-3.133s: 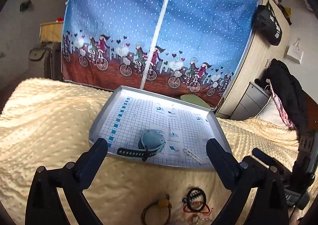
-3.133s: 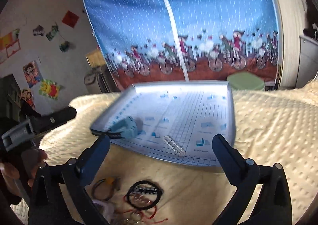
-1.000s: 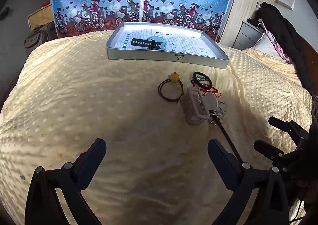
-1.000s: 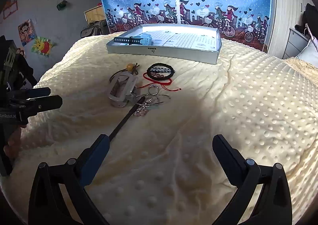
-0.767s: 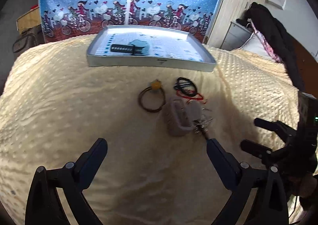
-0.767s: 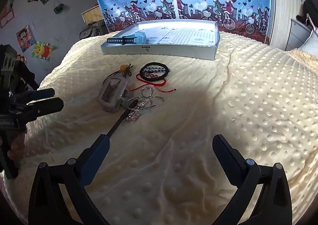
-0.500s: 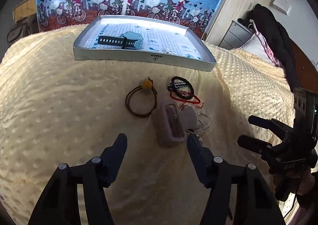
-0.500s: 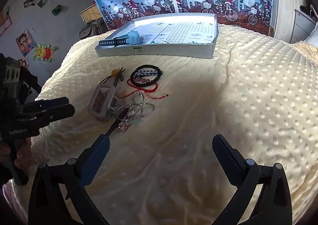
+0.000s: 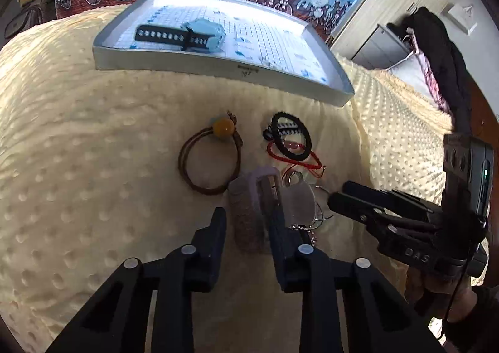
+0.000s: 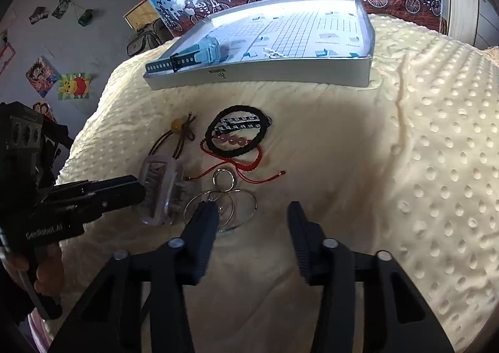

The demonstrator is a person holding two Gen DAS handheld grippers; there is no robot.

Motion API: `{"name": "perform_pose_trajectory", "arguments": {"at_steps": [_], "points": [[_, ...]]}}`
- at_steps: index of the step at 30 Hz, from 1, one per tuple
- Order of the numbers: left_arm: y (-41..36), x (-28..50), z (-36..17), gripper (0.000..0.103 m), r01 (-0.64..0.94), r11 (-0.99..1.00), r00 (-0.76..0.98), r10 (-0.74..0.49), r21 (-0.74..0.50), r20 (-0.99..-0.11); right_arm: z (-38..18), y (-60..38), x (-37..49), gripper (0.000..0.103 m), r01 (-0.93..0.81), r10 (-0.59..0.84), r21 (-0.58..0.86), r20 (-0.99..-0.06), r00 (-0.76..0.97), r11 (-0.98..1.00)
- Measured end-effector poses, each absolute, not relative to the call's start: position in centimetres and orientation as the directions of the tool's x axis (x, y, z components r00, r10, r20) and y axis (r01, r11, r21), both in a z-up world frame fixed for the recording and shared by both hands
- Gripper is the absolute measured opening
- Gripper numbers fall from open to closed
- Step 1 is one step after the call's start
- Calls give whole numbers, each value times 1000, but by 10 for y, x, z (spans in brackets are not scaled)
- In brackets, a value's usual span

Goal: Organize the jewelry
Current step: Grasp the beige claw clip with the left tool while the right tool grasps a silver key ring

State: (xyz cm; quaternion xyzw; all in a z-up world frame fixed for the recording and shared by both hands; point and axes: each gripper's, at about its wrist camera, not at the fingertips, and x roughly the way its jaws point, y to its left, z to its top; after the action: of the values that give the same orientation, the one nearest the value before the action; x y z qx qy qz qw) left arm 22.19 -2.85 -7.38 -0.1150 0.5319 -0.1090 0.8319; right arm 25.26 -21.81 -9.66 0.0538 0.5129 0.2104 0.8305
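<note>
Left gripper (image 9: 244,225) half-spread, straddling the pale hair claw clip (image 9: 249,212) on the bed (image 9: 78,166) for a pick toward the tray (image 9: 218,63); right gripper (image 10: 249,219) spread, empty over the hoop earrings (image 10: 218,200).

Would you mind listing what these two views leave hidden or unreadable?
- Left wrist view: whether the left gripper touches the purple hair claw; its near end sits behind the fingers.
- Left wrist view: the silver rings are mostly hidden behind the claw and the right gripper.
- Right wrist view: the rings' near edge lies under the right gripper's left finger.
- Both views: the small white item in the tray is too small to identify.
</note>
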Motion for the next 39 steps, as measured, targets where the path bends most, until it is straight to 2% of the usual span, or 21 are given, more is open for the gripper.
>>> {"name": "perform_pose_trajectory", "arguments": {"at_steps": [5,13,14,18,28,39], "points": [[-37,229,-84,17,43,960,381,-271,-275,-884,-110,-207,260,26,-284,387,296,-852,353,912],[-29,226,-88,8,16,963,388,-255,-270,-886,-119,-197,253,25,-308,376,280,-870,320,909],[-27,224,-88,8,13,962,392,-256,-273,-883,-120,-194,252,23,-312,376,278,-869,321,908],[-24,213,-84,8,11,964,415,-248,-267,-876,-118,-191,248,3,-324,398,291,-852,342,900],[-18,194,-70,8,18,958,437,-266,-287,-859,-84,-217,228,2,-342,414,268,-769,487,900],[-14,185,-57,8,39,963,459,-254,-266,-851,-73,-267,218,1,-294,354,224,-769,532,929]]}}
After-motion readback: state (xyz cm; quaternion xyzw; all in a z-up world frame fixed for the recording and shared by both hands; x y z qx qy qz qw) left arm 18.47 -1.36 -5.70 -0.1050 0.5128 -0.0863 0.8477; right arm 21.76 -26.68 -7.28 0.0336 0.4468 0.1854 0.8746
